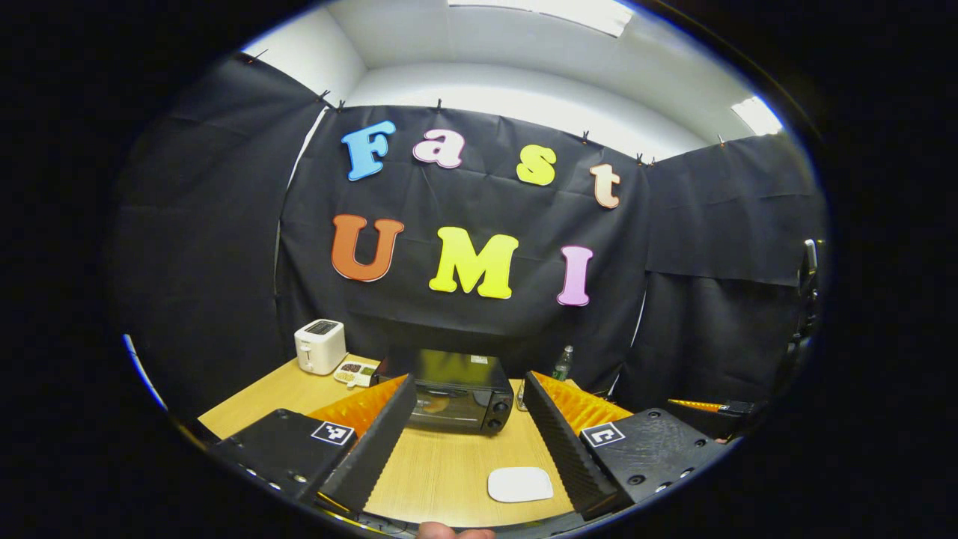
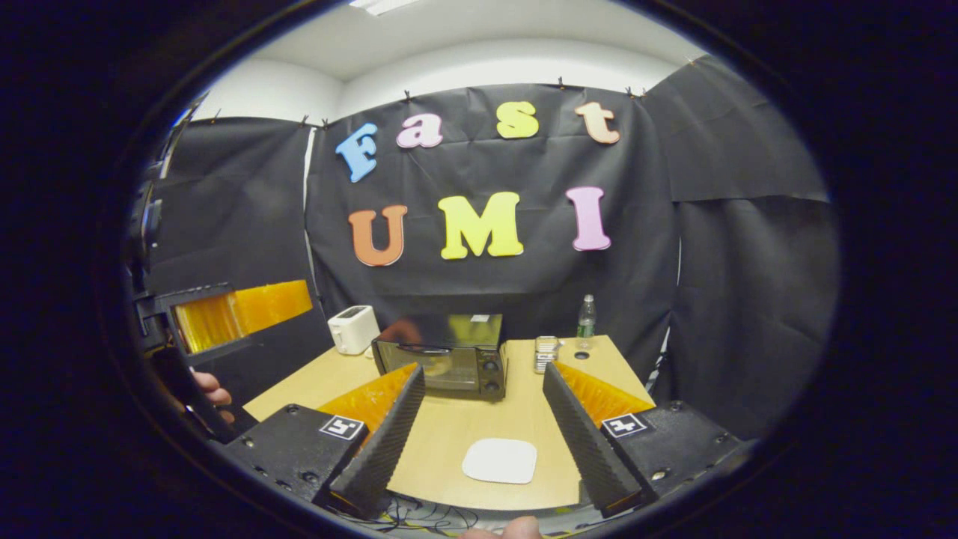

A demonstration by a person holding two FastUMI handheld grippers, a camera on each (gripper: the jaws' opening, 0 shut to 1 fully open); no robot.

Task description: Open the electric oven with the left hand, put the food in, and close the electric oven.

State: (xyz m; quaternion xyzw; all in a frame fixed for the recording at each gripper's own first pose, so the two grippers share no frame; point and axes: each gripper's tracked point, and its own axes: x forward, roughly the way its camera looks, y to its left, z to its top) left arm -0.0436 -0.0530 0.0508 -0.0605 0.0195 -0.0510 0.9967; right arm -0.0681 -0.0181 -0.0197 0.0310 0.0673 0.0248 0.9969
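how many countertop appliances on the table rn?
2. The black electric oven sits mid-table at the back, door shut. The white toaster stands to its left near the wall. Something may be hidden behind the oven.

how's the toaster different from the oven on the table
The toaster is white and small, while the oven is black and clearly bigger. The toaster is an upright block with its slots on top; the oven is a wide box with a glass door in front, shut, and knobs down its right side. The toaster stands at the table's back left corner, the oven nearer the middle. Both sit on the wooden table near the back wall.
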